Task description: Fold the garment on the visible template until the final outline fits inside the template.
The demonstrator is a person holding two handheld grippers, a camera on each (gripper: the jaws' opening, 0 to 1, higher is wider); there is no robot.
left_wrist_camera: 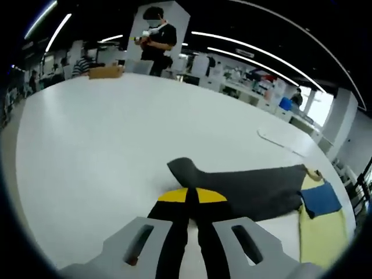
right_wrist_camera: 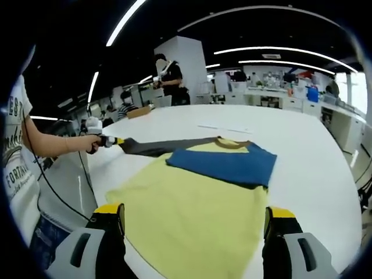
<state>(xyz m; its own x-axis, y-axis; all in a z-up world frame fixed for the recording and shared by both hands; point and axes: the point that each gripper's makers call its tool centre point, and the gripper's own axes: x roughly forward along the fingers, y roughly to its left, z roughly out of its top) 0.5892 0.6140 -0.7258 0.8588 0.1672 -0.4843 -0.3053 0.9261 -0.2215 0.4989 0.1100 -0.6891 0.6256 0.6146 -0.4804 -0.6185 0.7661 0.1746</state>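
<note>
The garment is a yellow T-shirt (right_wrist_camera: 197, 203) lying flat on the white table (right_wrist_camera: 314, 168). Its blue sleeve (right_wrist_camera: 226, 164) is folded across the chest. Its dark grey sleeve (right_wrist_camera: 168, 145) is pulled out straight to the side. My left gripper (left_wrist_camera: 192, 195) is shut on the end of the grey sleeve (left_wrist_camera: 250, 189); in the right gripper view the left gripper (right_wrist_camera: 115, 140) shows at the sleeve tip, held by a hand (right_wrist_camera: 87, 143). My right gripper (right_wrist_camera: 195, 210) hovers over the shirt's near hem, open wide with nothing between its jaws.
A faint curved outline (left_wrist_camera: 279, 141) lies on the table beyond the shirt. A cardboard box (left_wrist_camera: 106, 72) sits at the table's far edge. A person in black (left_wrist_camera: 157, 40) stands behind it, with others seated nearby. Benches line the far wall.
</note>
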